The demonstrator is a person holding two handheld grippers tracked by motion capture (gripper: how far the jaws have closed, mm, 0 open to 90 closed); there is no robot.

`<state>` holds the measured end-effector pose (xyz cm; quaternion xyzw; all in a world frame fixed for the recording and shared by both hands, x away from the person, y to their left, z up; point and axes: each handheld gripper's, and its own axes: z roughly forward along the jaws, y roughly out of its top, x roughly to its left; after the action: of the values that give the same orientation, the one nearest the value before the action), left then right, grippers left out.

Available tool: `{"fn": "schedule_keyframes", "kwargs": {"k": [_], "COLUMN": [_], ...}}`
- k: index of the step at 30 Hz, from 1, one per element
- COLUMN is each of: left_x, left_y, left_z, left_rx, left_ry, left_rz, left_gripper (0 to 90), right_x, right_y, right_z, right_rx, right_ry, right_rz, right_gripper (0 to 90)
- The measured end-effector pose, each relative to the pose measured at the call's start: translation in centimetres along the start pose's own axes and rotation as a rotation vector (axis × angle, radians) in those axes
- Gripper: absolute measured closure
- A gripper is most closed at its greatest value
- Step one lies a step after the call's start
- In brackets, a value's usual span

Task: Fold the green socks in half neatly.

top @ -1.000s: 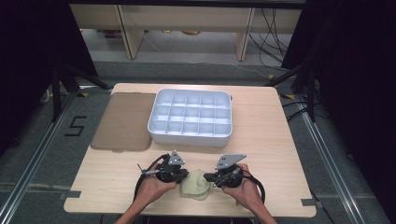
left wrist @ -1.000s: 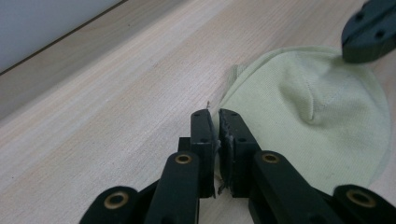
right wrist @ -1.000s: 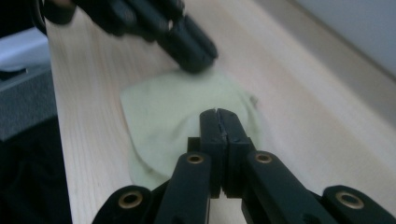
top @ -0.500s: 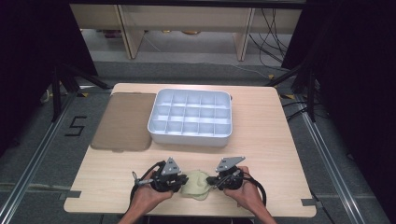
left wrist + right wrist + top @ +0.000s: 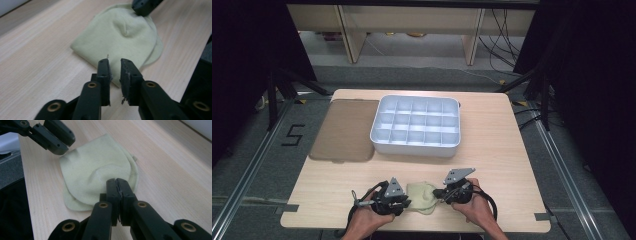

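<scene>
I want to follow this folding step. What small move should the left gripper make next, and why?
Probably ease the left gripper forward and shut it on the pale green cloth: its jaws stand slightly apart at the cloth's edge, while the right gripper seems shut on the other side.

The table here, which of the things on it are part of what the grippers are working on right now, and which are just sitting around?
In use:
pale yellow cloth
left gripper, jaws slightly apart at the cloth's edge
right gripper, jaws closed at the cloth's edge

Lying about:
white compartment tray, far side of the table
brown mat, beside the tray
</scene>
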<state>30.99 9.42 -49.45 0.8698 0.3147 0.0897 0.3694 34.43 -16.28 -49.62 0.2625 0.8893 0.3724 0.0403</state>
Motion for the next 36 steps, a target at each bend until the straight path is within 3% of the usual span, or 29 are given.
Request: {"fn": "schedule_keyframes", "kwargs": {"k": [2, 3, 4, 7, 11, 12, 15, 17, 19, 21, 22, 23, 24, 25, 26, 29, 32, 33, 35, 36], "left_x": [0.3, 0.2, 0.3, 0.3, -0.4, -0.6, -0.6, -0.4, -0.2, 0.1, 0.1, 0.3, 0.4, 0.6, 0.6, 0.9, 1.0, 1.3, 1.5, 1.7], "left_y": [0.0, 0.0, 0.0, 0.1, 0.5, 0.5, 0.7, 0.6, 0.6, 0.7, 0.7, 0.8, 0.8, 0.9, 0.9, 1.1, 1.3, 1.5, 1.7, 1.9], "left_z": [0.0, 0.0, 0.0, 0.1, 0.7, 1.0, 1.3, 1.6, 1.8, 1.7, 1.8, 1.8, 1.8, 1.8, 1.9, 1.9, 2.2, 2.2, 2.5, 2.6], "left_rx": [-0.01, -0.014, -0.01, -0.027, -0.011, -0.008, 0.021, 0.032, 0.032, 0.048, 0.036, 0.035, 0.041, 0.05, 0.033, 0.051, 0.041, 0.052, 0.042, 0.042], "left_ry": [0.012, 0.008, 0.0, -0.012, -0.009, -0.003, 0.017, 0.017, 0.017, 0.016, 0.018, 0.017, 0.012, 0.01, 0.018, 0.023, 0.043, 0.035, 0.044, 0.046], "left_rz": [-0.01, -0.035, -0.028, -0.071, -0.029, -0.034, 0.021, 0.002, -0.008, 0.019, -0.004, 0.01, -0.001, 0.018, -0.005, 0.029, 0.015, 0.032, 0.012, 0.024], "left_gripper": [71.2, 68.4, 67.5, 66.2, 70.4, 73.1, 85.3, 89.1, 89.4, 89.4, 89.3, 89.3, 89.3, 89.3, 89.2, 89.0, 88.6, 88.4, 88.3, 88.2], "right_x": [0.0, -0.1, -0.1, -0.1, 0.0, 0.1, 0.1, 0.0, 0.1, 0.1, 0.2, 0.3, 0.5, 0.7, 0.8, 1.3, 1.7, 1.9, 2.1, 2.2], "right_y": [0.1, 0.1, 0.1, 0.0, 0.1, 0.2, 0.2, 0.1, 0.0, -0.1, -0.1, -0.2, -0.3, -0.4, -0.5, -0.7, -0.8, -0.8, -0.8, -0.7], "right_z": [-0.2, -0.4, -0.4, -0.8, -0.7, -0.6, -0.3, 0.0, 0.4, 0.2, 0.2, 0.2, 0.2, 0.2, 0.2, 0.4, 0.6, 0.7, 0.9, 0.9], "right_rx": [-0.003, -0.014, -0.02, -0.031, -0.035, -0.032, -0.012, -0.001, -0.004, 0.015, 0.014, 0.015, 0.021, 0.024, 0.029, 0.038, 0.044, 0.048, 0.053, 0.057], "right_ry": [-0.007, -0.005, 0.001, -0.007, -0.009, -0.011, -0.016, -0.027, -0.021, -0.016, -0.011, -0.018, -0.013, -0.005, 0.005, 0.014, 0.02, 0.029, 0.031, 0.038], "right_rz": [-0.003, -0.004, -0.006, 0.0, -0.006, -0.001, -0.019, -0.019, -0.008, -0.029, -0.027, -0.033, -0.021, -0.03, -0.035, -0.034, -0.044, -0.047, -0.049, -0.048], "right_gripper": [88.7, 88.5, 88.5, 88.5, 88.5, 88.5, 88.6, 88.8, 89.1, 89.2, 89.2, 89.3, 89.3, 89.4, 89.4, 89.4, 89.3, 89.3, 89.3, 89.4]}}
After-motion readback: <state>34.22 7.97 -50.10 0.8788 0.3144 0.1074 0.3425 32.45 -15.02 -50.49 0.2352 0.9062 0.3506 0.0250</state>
